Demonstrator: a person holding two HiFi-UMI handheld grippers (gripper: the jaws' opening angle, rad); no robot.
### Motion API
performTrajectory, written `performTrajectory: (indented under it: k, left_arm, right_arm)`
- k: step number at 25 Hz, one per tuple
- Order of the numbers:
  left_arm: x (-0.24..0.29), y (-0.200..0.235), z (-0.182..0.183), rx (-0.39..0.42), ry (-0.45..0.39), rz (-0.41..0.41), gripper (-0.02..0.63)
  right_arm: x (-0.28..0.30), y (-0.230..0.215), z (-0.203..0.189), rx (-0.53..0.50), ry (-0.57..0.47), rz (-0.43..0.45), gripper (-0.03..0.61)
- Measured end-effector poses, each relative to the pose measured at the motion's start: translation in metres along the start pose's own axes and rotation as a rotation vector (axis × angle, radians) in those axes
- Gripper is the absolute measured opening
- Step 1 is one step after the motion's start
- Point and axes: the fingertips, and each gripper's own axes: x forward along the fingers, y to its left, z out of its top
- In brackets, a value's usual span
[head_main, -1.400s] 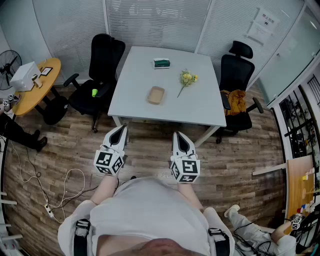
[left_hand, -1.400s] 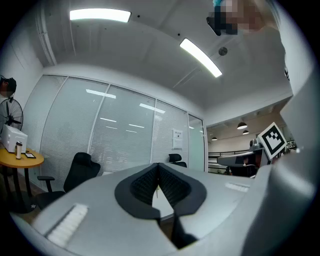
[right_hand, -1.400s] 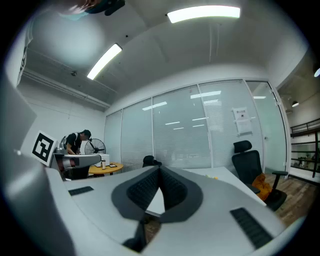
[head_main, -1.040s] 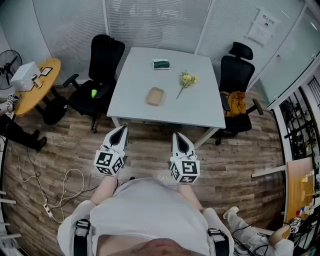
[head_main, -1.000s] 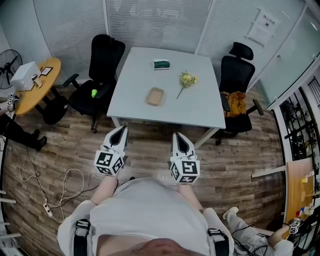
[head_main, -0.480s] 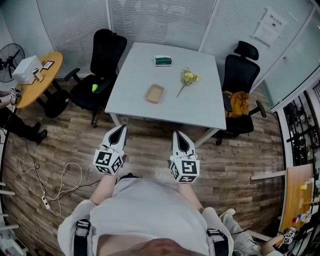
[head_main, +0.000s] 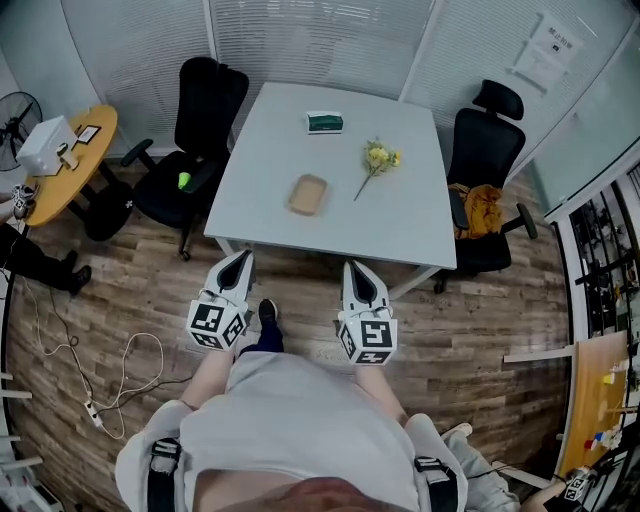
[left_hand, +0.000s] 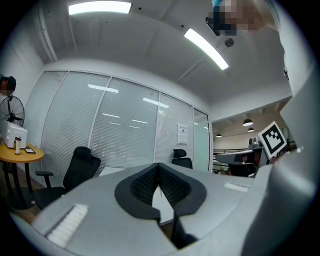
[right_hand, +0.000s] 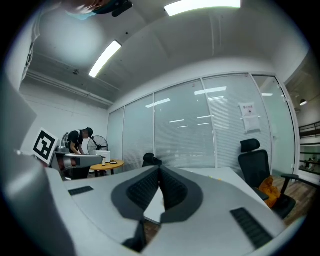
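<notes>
I hold both grippers in front of my body, above the wooden floor, short of a white table (head_main: 410, 220). My left gripper (head_main: 239, 259) is shut with nothing between its jaws, and my right gripper (head_main: 355, 270) is likewise shut and empty. On the table lie a small tan tray (head_main: 308, 194), a sprig of yellow flowers (head_main: 376, 160) and a green box (head_main: 324, 122). In the left gripper view the left gripper (left_hand: 159, 166) points at the table and chairs; in the right gripper view the right gripper (right_hand: 159, 169) points the same way.
Black office chairs stand at the table's left (head_main: 200, 110) and right (head_main: 484, 160); the right one holds an orange bag (head_main: 480, 209). A round yellow table (head_main: 70, 165) with a white box stands far left. Cables (head_main: 120, 365) lie on the floor at left. My shoe (head_main: 266, 313) shows between the grippers.
I have stepped toward the table: it sits a little nearer and my shoe now shows between the grippers. Both grippers stay shut and level.
</notes>
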Motion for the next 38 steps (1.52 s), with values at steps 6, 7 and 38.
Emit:
performTrajectory:
  k: [6, 7, 38]
  left_arm:
    - [0.071, 0.063, -0.008, -0.022, 0.007, -0.034, 0.011]
    - [0.085, 0.075, -0.008, -0.019, 0.009, -0.043, 0.011]
    - [0.313, 0.19, -0.03, -0.038, 0.096, -0.165, 0.011]
  right_arm:
    - [0.087, -0.014, -0.006, -0.016, 0.028, -0.033, 0.009]
    - [0.104, -0.017, -0.005, -0.022, 0.032, -0.042, 0.008]
    - [0.346, -0.095, -0.007, -0.064, 0.131, -0.079, 0.009]
